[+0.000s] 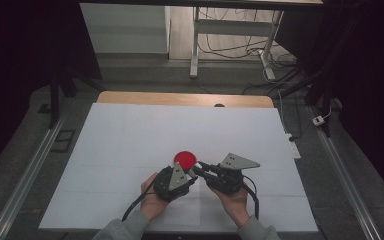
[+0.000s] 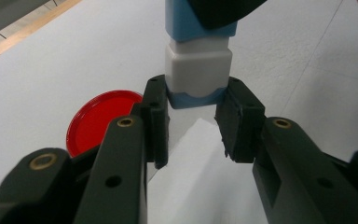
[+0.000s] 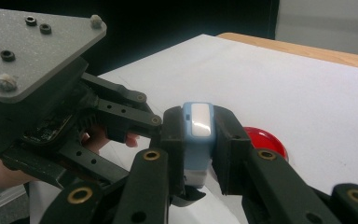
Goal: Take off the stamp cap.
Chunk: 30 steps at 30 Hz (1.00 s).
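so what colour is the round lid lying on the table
Red. The lid shows best in the left gripper view, flat on the white table.

The blue-and-white block (image 2: 198, 60) runs off the top edge, its upper end behind a dark claw

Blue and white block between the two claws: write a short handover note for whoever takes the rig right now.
Left claw: shut on the lower end of the blue and white block.
Right claw: shut on the block's other, blue end.
Both hands hold the block off the white table, claws meeting in front of the person.
Red lid: flat on the table just beyond the claws, untouched.
Done: block gripped at both ends.
Left: probably pulling or twisting the two parts apart; they look still joined. The lid's role is unclear.
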Available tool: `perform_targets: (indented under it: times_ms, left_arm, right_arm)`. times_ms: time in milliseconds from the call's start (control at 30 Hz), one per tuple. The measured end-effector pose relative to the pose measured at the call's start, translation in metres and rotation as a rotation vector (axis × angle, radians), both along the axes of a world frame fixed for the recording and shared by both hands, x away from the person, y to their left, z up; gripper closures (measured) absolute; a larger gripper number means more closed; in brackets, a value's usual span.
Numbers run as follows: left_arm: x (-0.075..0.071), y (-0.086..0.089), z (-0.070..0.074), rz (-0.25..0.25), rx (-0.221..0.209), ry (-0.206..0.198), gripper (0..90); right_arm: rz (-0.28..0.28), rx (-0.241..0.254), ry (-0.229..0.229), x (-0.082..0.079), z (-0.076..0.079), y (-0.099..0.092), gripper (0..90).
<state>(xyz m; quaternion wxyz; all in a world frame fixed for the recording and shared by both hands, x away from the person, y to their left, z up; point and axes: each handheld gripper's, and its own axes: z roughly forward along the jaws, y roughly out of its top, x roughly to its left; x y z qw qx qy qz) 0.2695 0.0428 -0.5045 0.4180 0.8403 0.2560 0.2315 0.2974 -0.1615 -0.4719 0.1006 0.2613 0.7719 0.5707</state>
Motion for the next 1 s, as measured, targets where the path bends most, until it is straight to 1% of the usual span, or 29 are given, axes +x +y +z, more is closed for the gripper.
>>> perform_targets:
  times_ms: [300,367,433,500,600,800,867,933,1000]
  left_arm:
    - [0.0003,0.0001,-0.0008,-0.004,0.009,0.002,65.2]
    - [0.0006,0.0006,-0.0007,-0.008,0.014,-0.001,65.2]
    - [0.0010,0.0019,0.0000,-0.013,0.017,-0.003,65.1]
    - [0.0010,0.0021,0.0002,-0.012,0.015,0.000,65.1]
    - [0.0012,0.0018,-0.0002,-0.008,0.002,0.011,65.1]
    - [0.0009,0.0024,0.0008,-0.015,-0.006,0.009,65.1]
    - [0.0009,0.0021,0.0003,-0.015,-0.001,0.010,65.1]
    - [0.0009,0.0020,0.0003,-0.020,0.013,0.003,65.2]
    - [0.0017,0.0030,0.0005,-0.030,0.013,0.009,65.2]
  right_arm:
    - [0.005,-0.006,0.006,0.0010,-0.0005,0.0003,74.9]
    - [0.009,-0.004,0.012,0.0017,-0.0008,0.0000,75.0]
    - [0.008,0.007,0.022,0.0022,-0.0013,-0.0008,75.0]
    - [0.005,0.017,0.026,0.0025,-0.0019,-0.0013,75.0]
    - [-0.002,0.016,0.021,0.0009,-0.0023,-0.0008,75.0]
    - [-0.023,0.031,0.017,-0.0020,-0.0024,-0.0009,75.1]
    - [-0.022,0.026,0.017,-0.0019,-0.0022,-0.0006,75.1]
    - [-0.017,0.022,0.026,-0.0009,-0.0022,-0.0008,75.1]
    - [-0.017,0.024,0.033,-0.0005,-0.0022,-0.0012,75.0]
